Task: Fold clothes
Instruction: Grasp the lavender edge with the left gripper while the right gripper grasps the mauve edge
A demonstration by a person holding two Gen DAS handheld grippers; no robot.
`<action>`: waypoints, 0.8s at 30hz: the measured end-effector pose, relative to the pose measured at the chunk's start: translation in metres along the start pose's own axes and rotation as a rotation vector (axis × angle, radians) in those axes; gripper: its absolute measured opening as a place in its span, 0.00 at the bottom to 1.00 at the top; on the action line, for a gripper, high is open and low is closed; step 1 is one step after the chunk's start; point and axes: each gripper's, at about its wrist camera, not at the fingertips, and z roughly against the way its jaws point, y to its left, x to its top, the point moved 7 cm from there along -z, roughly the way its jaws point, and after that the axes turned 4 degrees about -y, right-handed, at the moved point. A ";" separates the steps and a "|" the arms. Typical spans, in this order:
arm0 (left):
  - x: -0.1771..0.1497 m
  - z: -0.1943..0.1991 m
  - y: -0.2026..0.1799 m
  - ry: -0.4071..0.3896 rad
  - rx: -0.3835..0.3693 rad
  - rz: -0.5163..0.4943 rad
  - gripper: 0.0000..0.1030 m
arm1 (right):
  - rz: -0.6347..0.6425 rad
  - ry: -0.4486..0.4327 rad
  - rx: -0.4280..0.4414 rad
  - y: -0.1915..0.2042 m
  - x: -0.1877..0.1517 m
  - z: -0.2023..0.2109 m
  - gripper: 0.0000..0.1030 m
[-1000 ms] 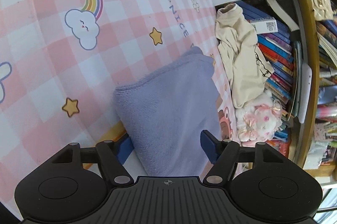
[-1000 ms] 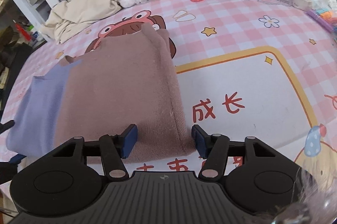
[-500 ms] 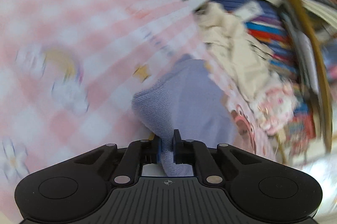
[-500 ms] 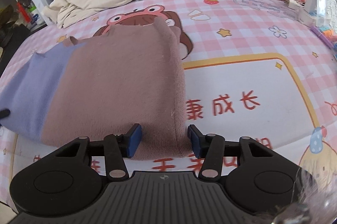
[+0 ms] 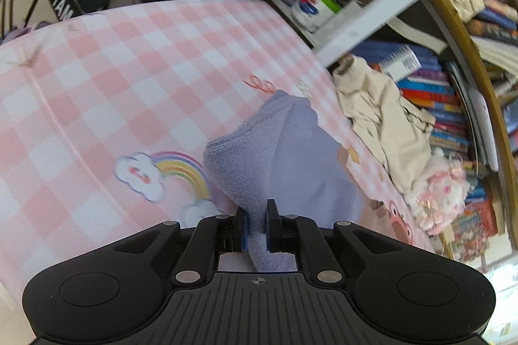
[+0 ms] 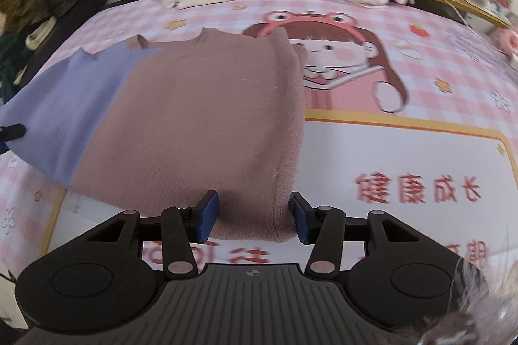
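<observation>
Left gripper (image 5: 256, 223) pinches sweater (image 6: 194, 118) hem; right gripper (image 6: 254, 215), fingers half-open astride the hem, should clamp before lifting evenly.

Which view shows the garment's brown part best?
The right wrist view: the garment's brown part fills the middle, its hem corner between the open right tongs. The left wrist view shows only the lilac end, pinched in the left tongs.
</observation>
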 end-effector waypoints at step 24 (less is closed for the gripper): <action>0.023 -0.036 0.041 0.040 -0.134 0.298 0.28 | -0.026 0.028 -0.004 0.018 0.000 -0.009 0.46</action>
